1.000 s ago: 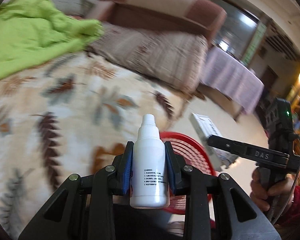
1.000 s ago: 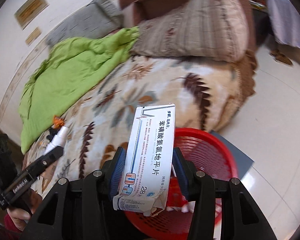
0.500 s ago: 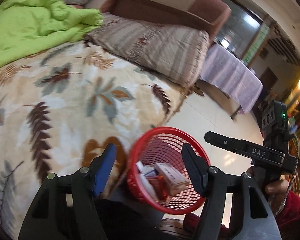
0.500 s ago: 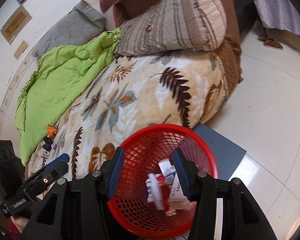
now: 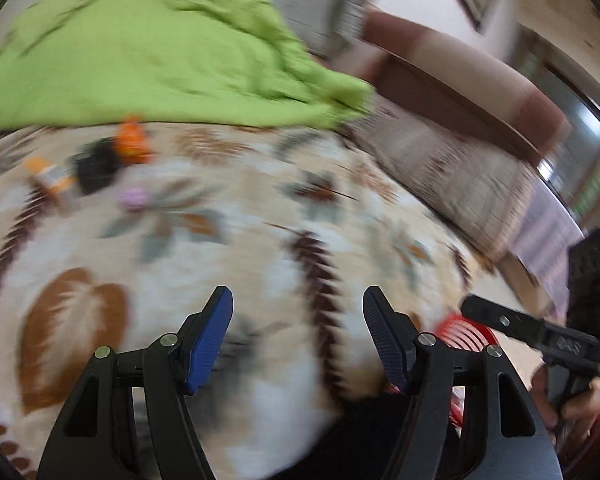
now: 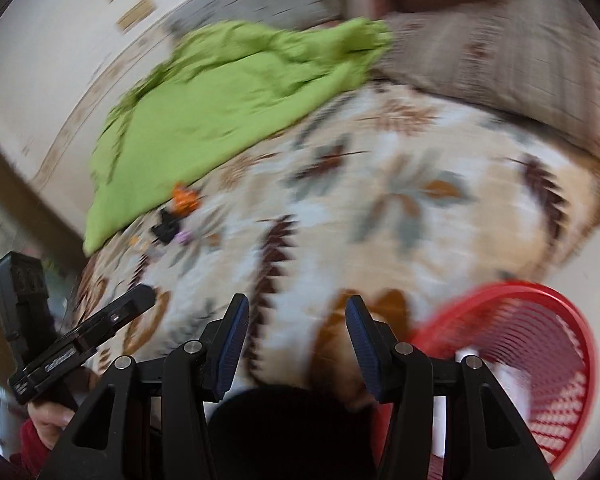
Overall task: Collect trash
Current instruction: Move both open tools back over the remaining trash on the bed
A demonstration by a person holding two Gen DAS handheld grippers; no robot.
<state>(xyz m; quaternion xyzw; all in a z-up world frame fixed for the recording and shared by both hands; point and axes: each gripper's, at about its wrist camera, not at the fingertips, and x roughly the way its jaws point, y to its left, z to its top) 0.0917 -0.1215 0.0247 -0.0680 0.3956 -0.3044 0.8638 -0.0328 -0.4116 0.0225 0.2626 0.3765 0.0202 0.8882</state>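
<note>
Both views are motion-blurred. My left gripper (image 5: 298,300) is open and empty over the leaf-patterned blanket (image 5: 240,232). My right gripper (image 6: 294,312) is open and empty too, above the same blanket (image 6: 380,208). The red mesh basket (image 6: 540,356) stands at the bed's edge, lower right in the right wrist view; its rim shows in the left wrist view (image 5: 464,328). Small trash lies far on the blanket: an orange piece (image 5: 132,142), a black piece (image 5: 96,166), a pink piece (image 5: 134,198) and a small box (image 5: 52,178). The orange (image 6: 184,198) and black (image 6: 166,228) pieces also show in the right wrist view.
A green quilt (image 5: 140,60) covers the far part of the bed, also in the right wrist view (image 6: 220,92). A striped pillow (image 6: 500,68) lies at the far right by the brown headboard (image 5: 460,76). The other gripper shows at each view's edge.
One second ago the left gripper held a white bottle and the right a medicine box; both dropped into the basket. Both grippers have since swung left toward the trash on the blanket.
</note>
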